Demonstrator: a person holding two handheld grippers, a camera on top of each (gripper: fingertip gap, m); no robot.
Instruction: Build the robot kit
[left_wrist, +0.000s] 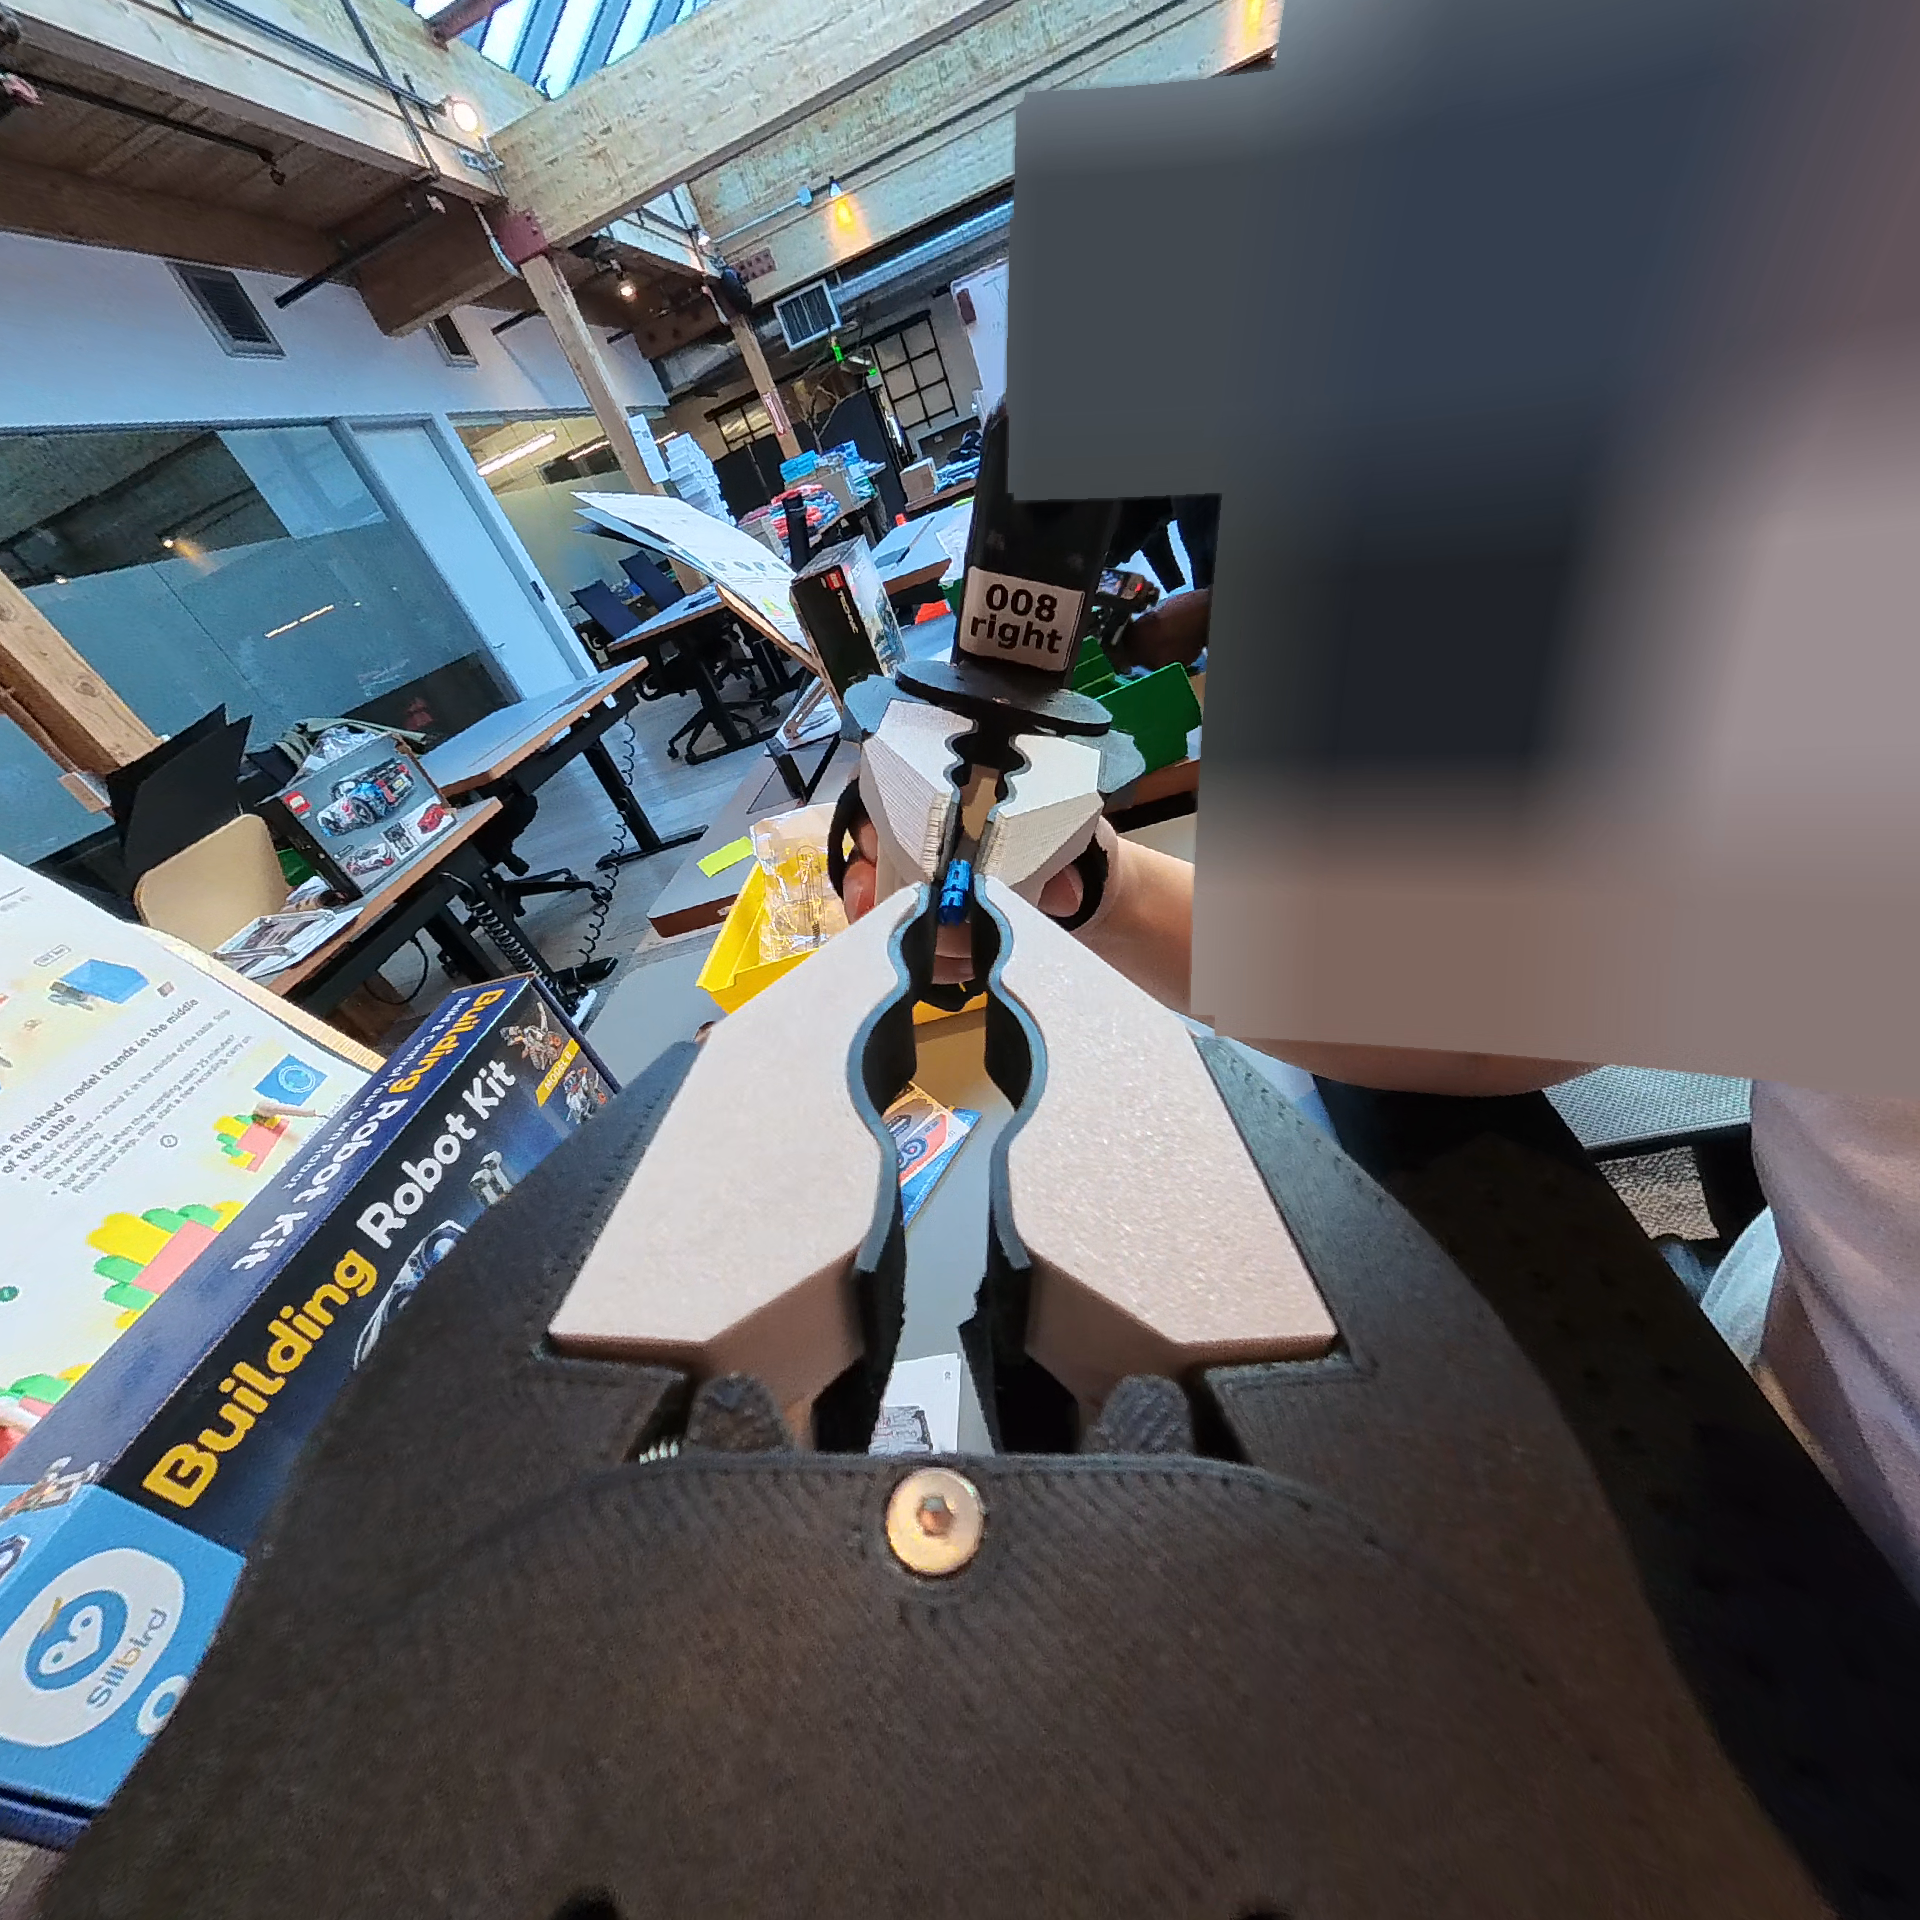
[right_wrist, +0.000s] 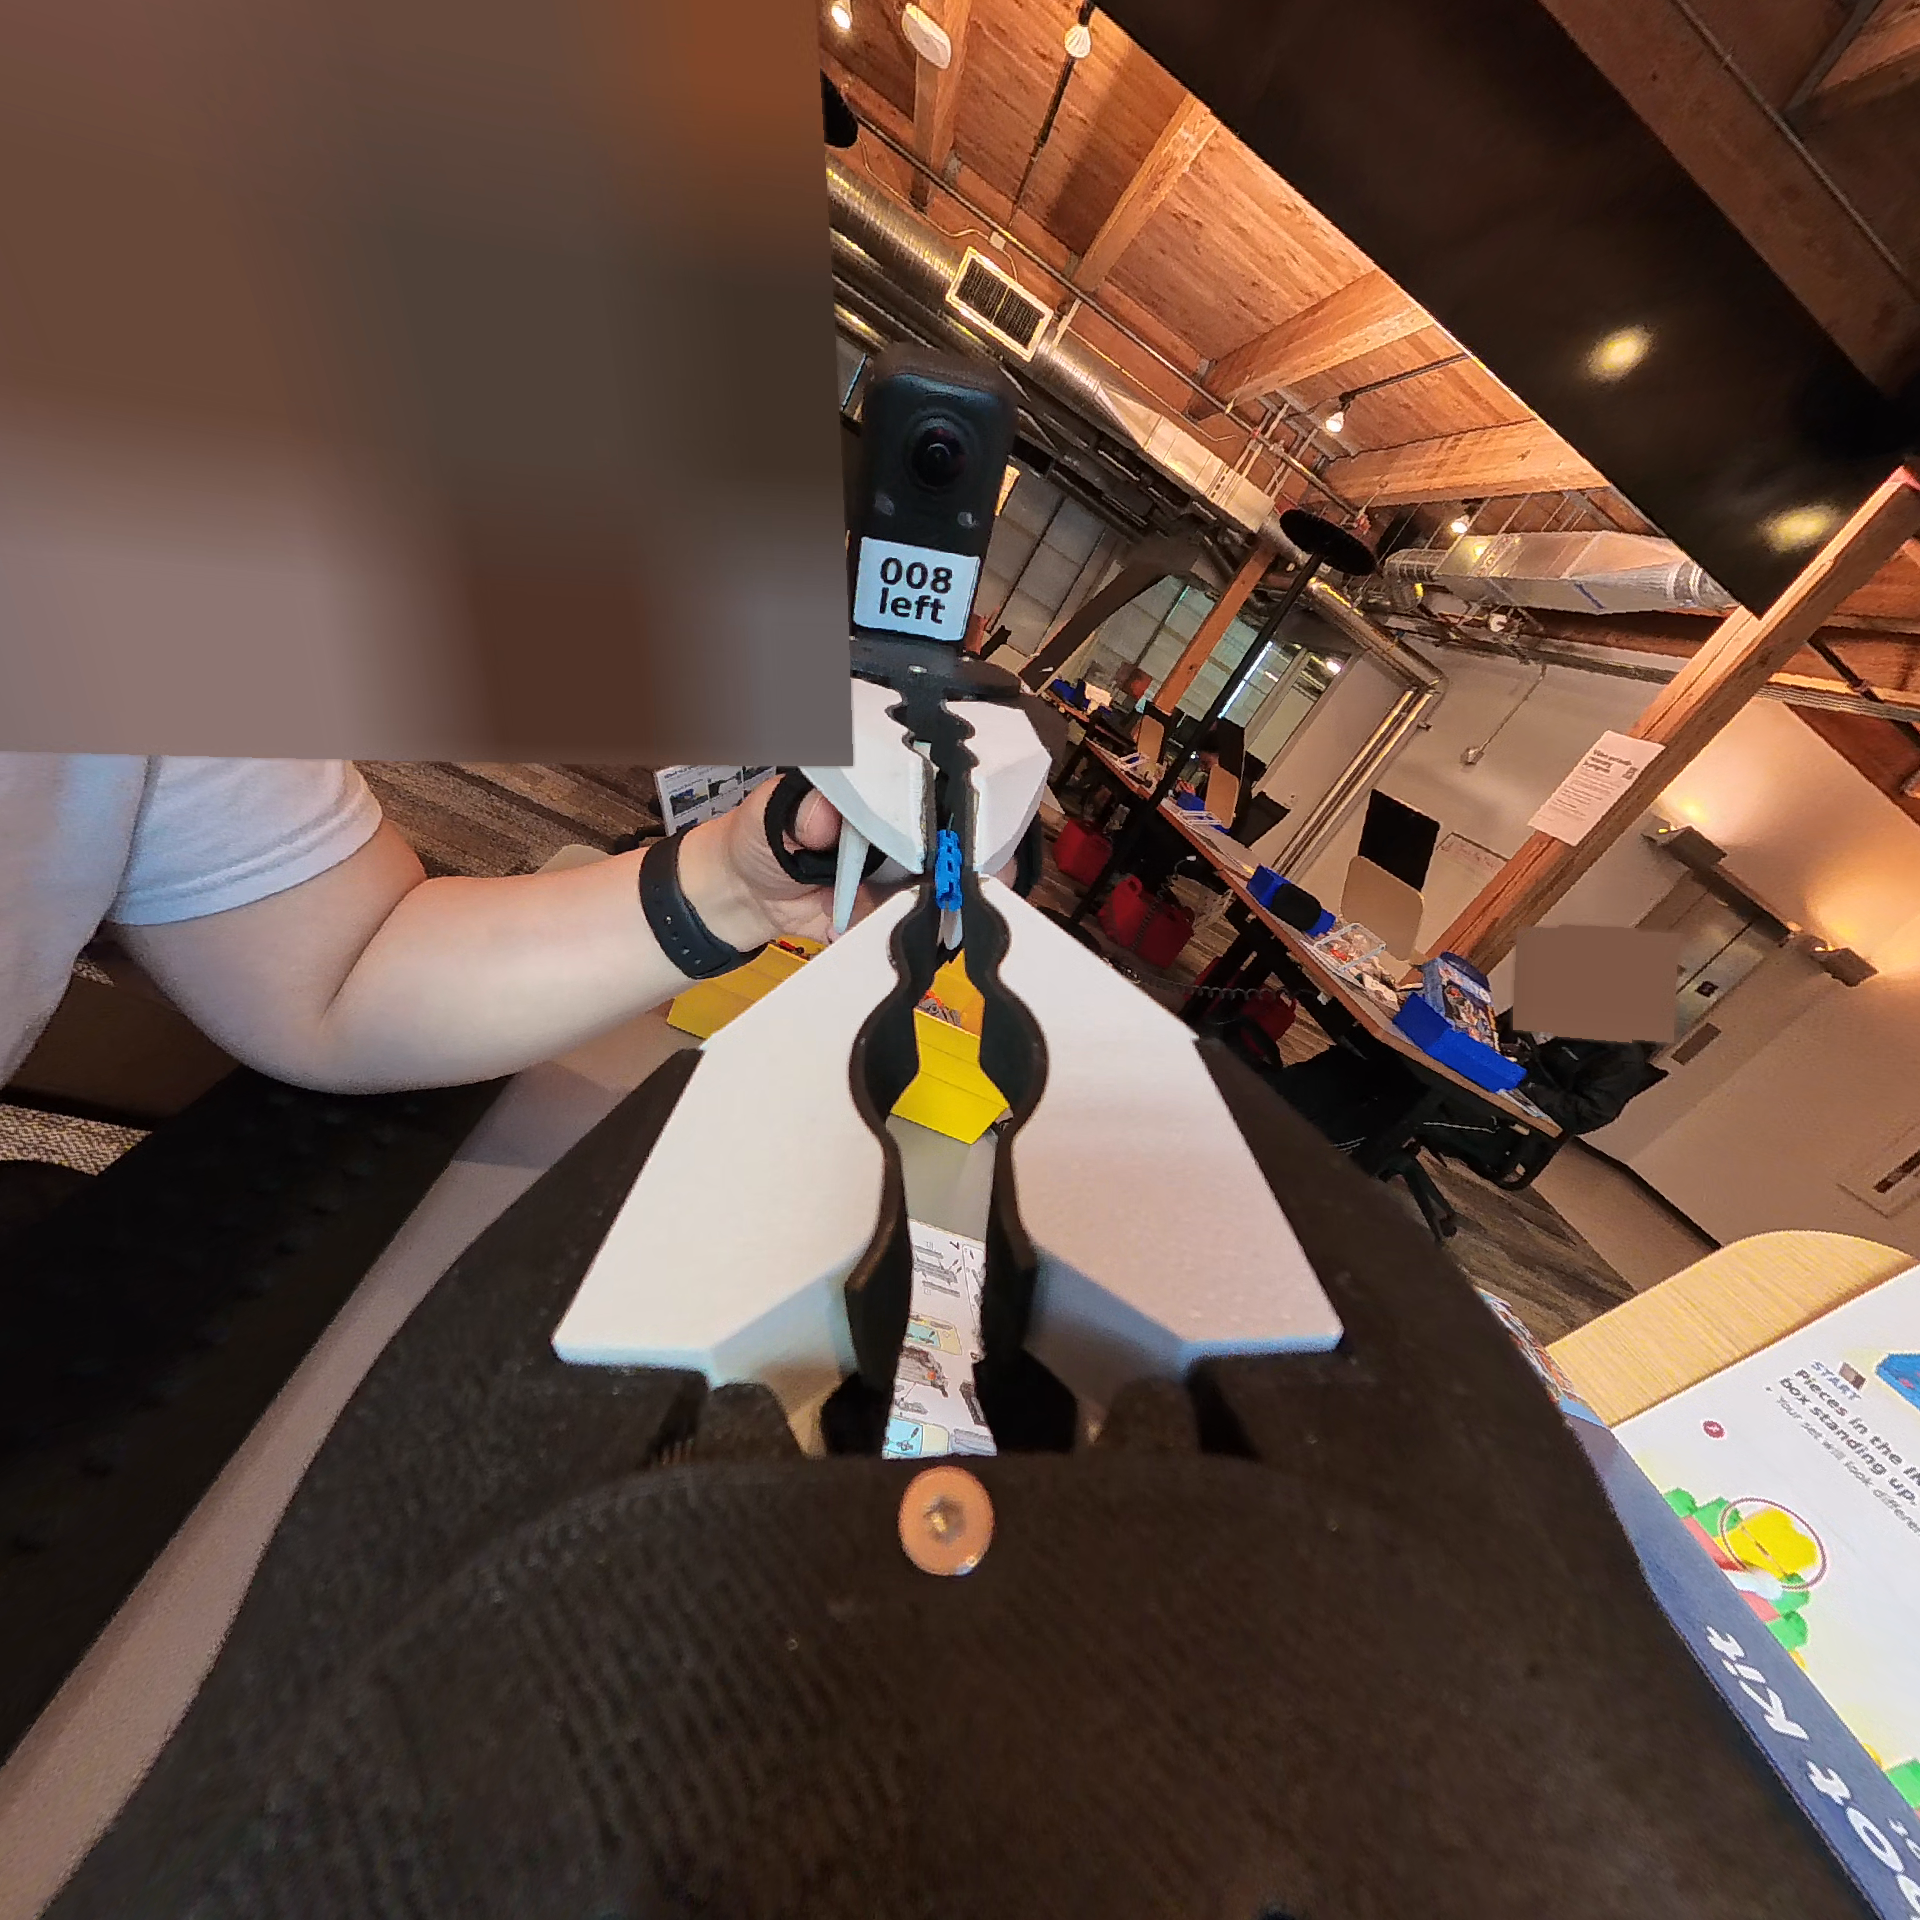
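My two grippers meet tip to tip in the air above the table. My left gripper (left_wrist: 951, 912) is shut, its tips pinching a small blue pin (left_wrist: 954, 891). My right gripper (left_wrist: 979, 831) faces it, shut on a thin pale piece (left_wrist: 977, 800) whose end meets the pin. In the right wrist view my right gripper (right_wrist: 943, 920) is shut with a sliver of the pale piece (right_wrist: 951, 932) between its tips. The blue pin (right_wrist: 947, 868) stands just beyond, at the tips of the left gripper (right_wrist: 945, 831). A hand with a black wristband (right_wrist: 681, 914) holds the left gripper.
A yellow tray (left_wrist: 740, 971) lies on the table below the grippers, with a clear plastic bag (left_wrist: 795, 883) in it. A dark blue kit box (left_wrist: 343, 1226) and a printed instruction sheet (left_wrist: 125, 1122) lie to the left. A building booklet (right_wrist: 940, 1340) lies under the right gripper.
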